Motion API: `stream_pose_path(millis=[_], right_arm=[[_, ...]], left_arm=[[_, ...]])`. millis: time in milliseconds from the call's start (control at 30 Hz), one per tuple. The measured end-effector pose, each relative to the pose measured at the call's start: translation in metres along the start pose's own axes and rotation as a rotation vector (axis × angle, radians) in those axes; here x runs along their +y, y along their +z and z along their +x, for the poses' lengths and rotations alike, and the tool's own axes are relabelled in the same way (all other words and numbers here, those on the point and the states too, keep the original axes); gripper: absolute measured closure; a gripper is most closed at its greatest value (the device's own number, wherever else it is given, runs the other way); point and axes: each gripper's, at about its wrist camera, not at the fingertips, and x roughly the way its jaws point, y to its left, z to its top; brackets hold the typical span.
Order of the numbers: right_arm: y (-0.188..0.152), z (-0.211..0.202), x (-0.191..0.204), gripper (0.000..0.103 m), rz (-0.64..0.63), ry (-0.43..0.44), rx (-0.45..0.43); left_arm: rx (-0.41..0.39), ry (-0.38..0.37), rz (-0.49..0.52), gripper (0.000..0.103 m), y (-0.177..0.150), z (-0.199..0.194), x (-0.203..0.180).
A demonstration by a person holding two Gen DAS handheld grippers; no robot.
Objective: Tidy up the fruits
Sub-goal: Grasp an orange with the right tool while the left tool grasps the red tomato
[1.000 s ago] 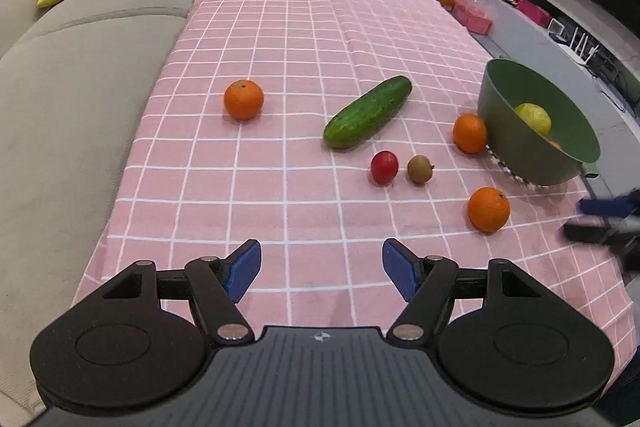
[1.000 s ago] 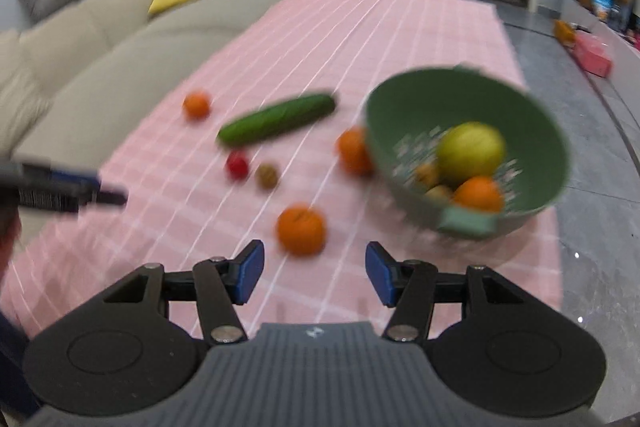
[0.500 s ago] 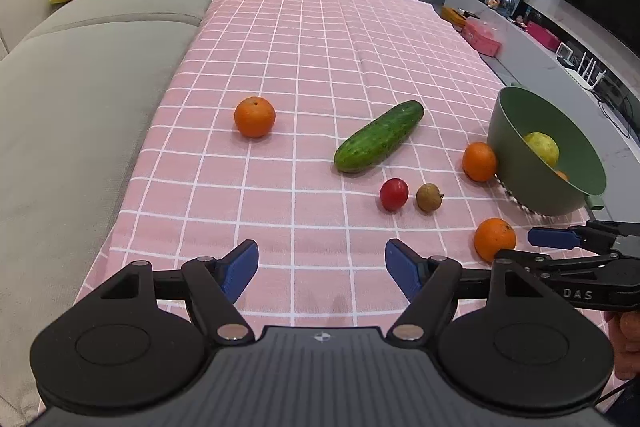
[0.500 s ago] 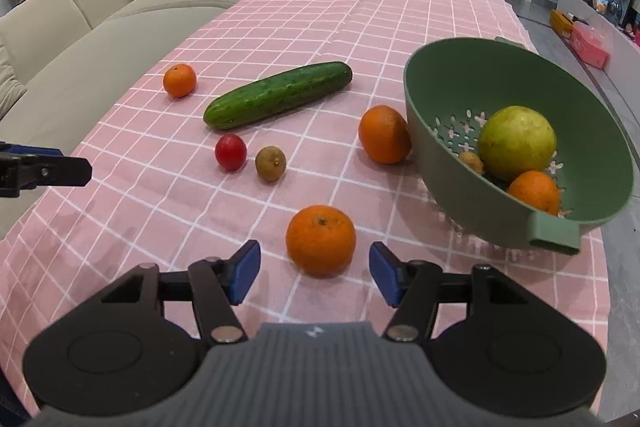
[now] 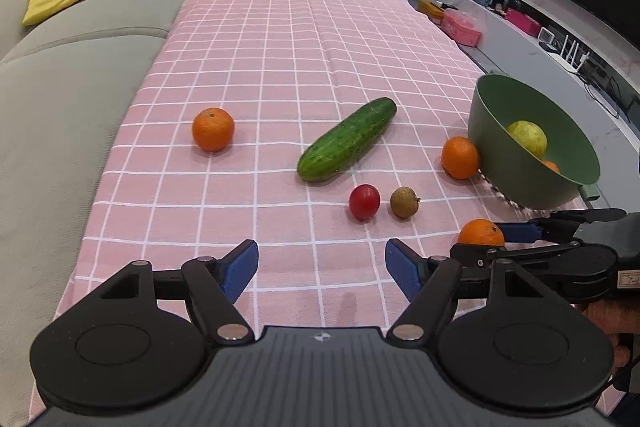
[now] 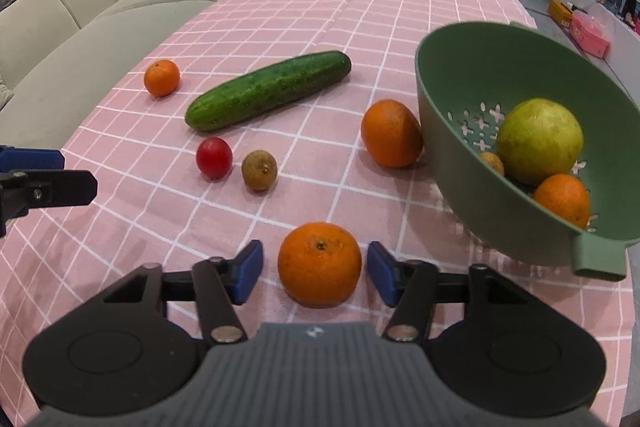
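Bracketing: the nearest orange (image 6: 319, 263) is flanked by the right tongs (image 6: 315, 271), whose pads stand apart on either side of it, not yet touching; it sits on the table (image 5: 280, 59) just short of the bowl.
Bowl: a green colander bowl (image 6: 452, 131) at the right of the table is seen to hold a large yellow-green fruit (image 6: 539, 141), one orange (image 6: 562, 201) and a small brown fruit (image 6: 492, 163).
Done: those three fruits are judged sorted.
Left: a second orange (image 6: 391, 133) touching the bowl's wall, a far orange (image 5: 213, 129), a small red fruit (image 5: 364, 202), a brown longan-like fruit (image 5: 404, 202) and a cucumber (image 5: 347, 139) are still loose on the pink checked cloth.
Left tongs (image 5: 321, 269): held open over bare cloth, nothing gripped.
Progress: under half is judged complete.
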Motion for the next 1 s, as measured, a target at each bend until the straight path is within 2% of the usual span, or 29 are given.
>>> stream_pose_path(millis=[33, 267, 1000], right_arm=[[0.000, 0.001, 0.000, 0.060, -0.001, -0.002, 0.003], [-0.001, 0.001, -0.005, 0.061, 0.002, 0.012, 0.009], [-0.002, -0.002, -0.017, 0.061, 0.029, 0.017, 0.025]], left_arm=[[0.003, 0.000, 0.000, 0.018, 0.000, 0.002, 0.000], [0.040, -0.036, -0.029, 0.022, 0.003, 0.020, -0.003], [0.028, -0.062, 0.020, 0.028, 0.017, 0.062, -0.018]])
